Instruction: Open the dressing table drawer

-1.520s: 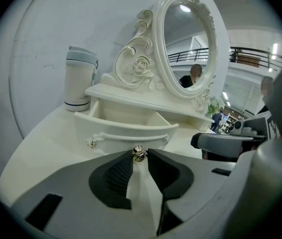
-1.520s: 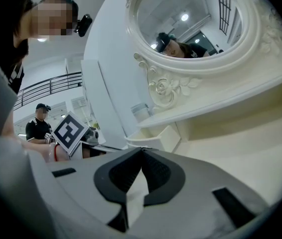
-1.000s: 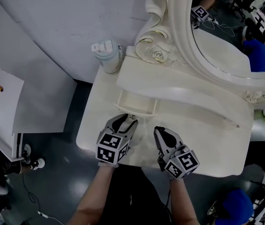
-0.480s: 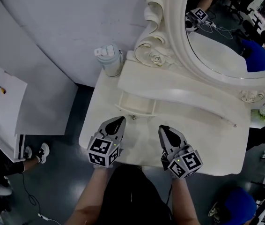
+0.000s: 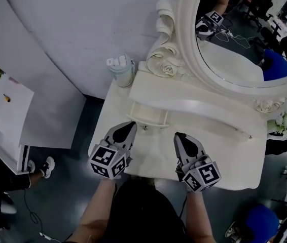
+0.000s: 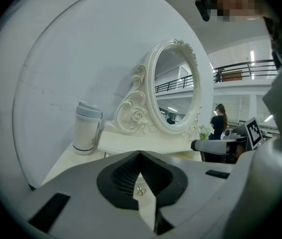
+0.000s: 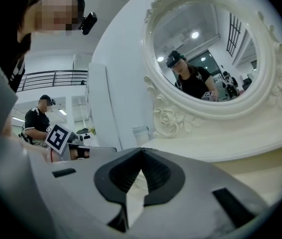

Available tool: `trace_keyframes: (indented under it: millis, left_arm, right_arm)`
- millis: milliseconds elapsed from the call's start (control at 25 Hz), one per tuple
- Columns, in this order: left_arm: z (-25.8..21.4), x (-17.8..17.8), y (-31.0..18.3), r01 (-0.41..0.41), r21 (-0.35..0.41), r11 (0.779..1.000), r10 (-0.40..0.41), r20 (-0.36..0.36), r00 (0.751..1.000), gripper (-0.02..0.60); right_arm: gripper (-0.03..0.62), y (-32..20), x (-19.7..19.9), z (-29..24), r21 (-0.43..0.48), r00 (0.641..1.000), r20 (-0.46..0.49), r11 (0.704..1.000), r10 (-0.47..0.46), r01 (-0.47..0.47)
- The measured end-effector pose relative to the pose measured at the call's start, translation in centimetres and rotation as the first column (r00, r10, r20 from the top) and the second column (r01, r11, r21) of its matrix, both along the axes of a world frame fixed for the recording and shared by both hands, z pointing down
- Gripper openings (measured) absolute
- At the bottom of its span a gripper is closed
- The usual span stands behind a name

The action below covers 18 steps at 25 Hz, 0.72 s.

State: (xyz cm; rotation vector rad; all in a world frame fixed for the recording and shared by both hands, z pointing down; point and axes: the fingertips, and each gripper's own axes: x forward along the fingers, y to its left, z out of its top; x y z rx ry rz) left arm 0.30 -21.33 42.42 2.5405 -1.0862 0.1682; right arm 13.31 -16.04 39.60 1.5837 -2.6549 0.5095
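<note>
On table (image 5: 224,151), under the raised shelf (image 5: 194,104) below the mirror (image 5: 235,39): drawer (image 5: 148,116) stands pulled out, tray showing. Judged open, or near enough. Small knob (image 5: 144,127) on its front.

Left gripper (image 5: 131,127) hangs just beside the knob, apart from it. Claw pressed together, nothing pinched; in the left gripper view the knob shows only past the tips. Right gripper (image 5: 179,137) over bare tabletop, well clear of the drawer, claw likewise pressed together and empty.

Risks, as judged:
- A shut claw drifting forward would bump the front and push the drawer back in.
- If more travel is wanted, the left claw must spread first; the knob is small and could slip out of a poor pinch.
- The drawer looks shallow; a hard tug might bring it out of its slot.
- Bottle (image 5: 120,67) stands at the back left corner; a wide leftward swing could tip it.
</note>
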Motion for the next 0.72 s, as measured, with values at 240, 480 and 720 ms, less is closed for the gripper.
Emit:
trace_keyframes:
  millis: [240, 480, 720]
  left_arm:
    - [-2.9, -0.1, -0.2, 0.004, 0.041, 0.999, -0.002, -0.045, 0.999, 0.005]
    - [-5.2, -0.4, -0.2, 0.011, 0.061, 0.998, -0.005, -0.094, 0.996, 0.005]
    - [-7.7, -0.4, -0.2, 0.008, 0.09, 0.996, 0.004, -0.127, 0.992, 0.005]
  right_arm:
    - [0.003, 0.0, 0.2, -2.3, 0.037, 1.0, -0.005, 0.999, 0.011, -0.01]
    - [0.003, 0.2, 0.3, -4.3, 0.069, 1.0, -0.005, 0.997, 0.019, -0.019]
    - [0.003, 0.4, 0.4, -6.1, 0.098, 1.0, -0.001, 0.995, 0.03, -0.029]
